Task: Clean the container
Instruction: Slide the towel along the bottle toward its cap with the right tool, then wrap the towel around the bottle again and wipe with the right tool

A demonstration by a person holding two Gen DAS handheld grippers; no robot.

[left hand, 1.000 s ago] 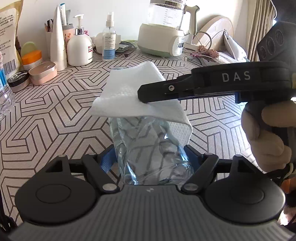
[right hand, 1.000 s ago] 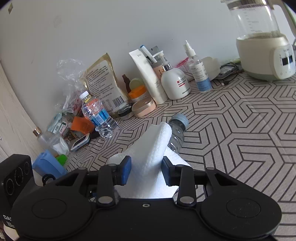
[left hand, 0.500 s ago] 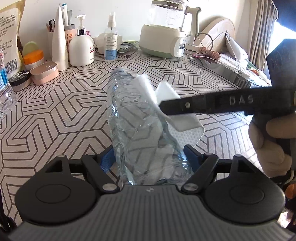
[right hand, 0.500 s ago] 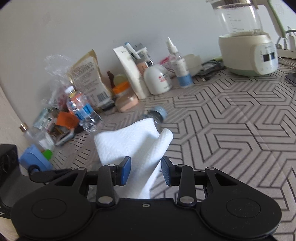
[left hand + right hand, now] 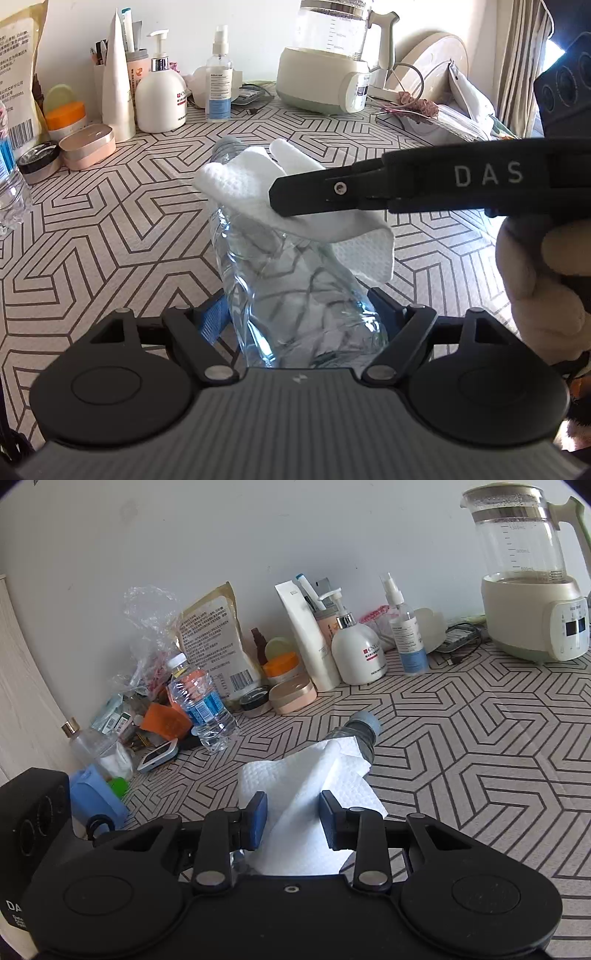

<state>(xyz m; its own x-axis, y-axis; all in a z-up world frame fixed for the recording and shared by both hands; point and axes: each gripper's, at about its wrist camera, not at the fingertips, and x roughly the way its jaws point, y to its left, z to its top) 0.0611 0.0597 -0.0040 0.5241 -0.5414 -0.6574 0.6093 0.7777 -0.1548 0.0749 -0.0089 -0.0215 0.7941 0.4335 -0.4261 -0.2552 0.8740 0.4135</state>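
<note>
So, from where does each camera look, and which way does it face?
Left wrist: sits on the left tool, looks along the bottle it grips toward the kettle; the right tool and a hand show.
Right wrist: sits on the right tool, looks over the tissue toward the wall; the left tool's body shows at lower left.
Shared: bottle, tissue, kettle.
</note>
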